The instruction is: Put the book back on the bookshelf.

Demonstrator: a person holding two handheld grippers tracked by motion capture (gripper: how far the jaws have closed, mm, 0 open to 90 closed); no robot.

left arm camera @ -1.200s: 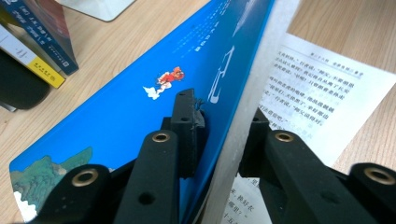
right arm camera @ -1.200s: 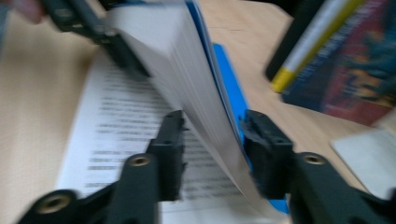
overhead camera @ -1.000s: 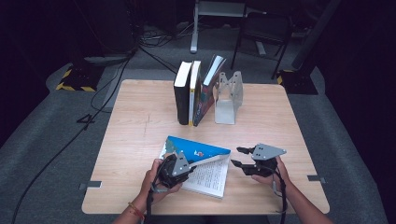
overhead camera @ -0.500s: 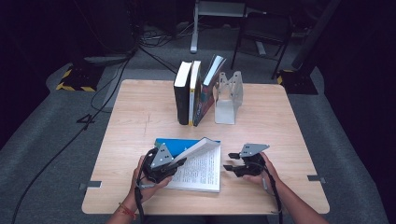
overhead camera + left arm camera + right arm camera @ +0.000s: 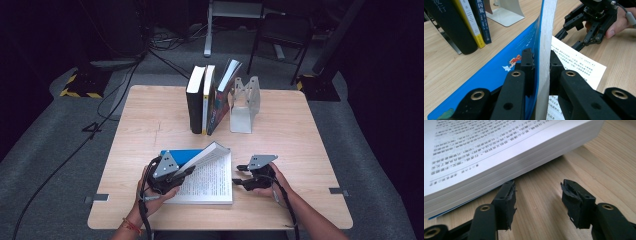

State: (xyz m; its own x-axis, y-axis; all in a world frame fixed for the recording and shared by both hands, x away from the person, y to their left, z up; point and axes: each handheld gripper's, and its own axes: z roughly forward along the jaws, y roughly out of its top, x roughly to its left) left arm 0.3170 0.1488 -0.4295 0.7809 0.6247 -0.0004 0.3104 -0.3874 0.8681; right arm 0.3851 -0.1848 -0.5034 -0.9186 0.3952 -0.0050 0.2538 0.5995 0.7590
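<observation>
A paperback book (image 5: 212, 177) with a blue cover (image 5: 177, 156) lies open near the table's front edge, printed pages up. My left gripper (image 5: 187, 171) is shut on the raised blue cover (image 5: 499, 75) together with a thick wad of pages (image 5: 546, 37), holding them up at a slant. My right gripper (image 5: 239, 175) rests low on the wood just right of the book, jaws open and pointing at its page edge. In the right gripper view the open gripper (image 5: 537, 195) faces the stacked pages (image 5: 499, 152), one jaw tip under the book's overhang, nothing between the pads. The right gripper (image 5: 574, 35) also appears beyond the page.
Three books (image 5: 205, 100) stand upright at the back centre of the wooden table (image 5: 150, 120), the rightmost leaning against a metal bookend (image 5: 245, 102). Cables and chair legs lie on the dark floor behind.
My left gripper has drawn the cover and pages up and to the left, opening the book wider. My right gripper has slid left and lower, up to the book's right edge.
</observation>
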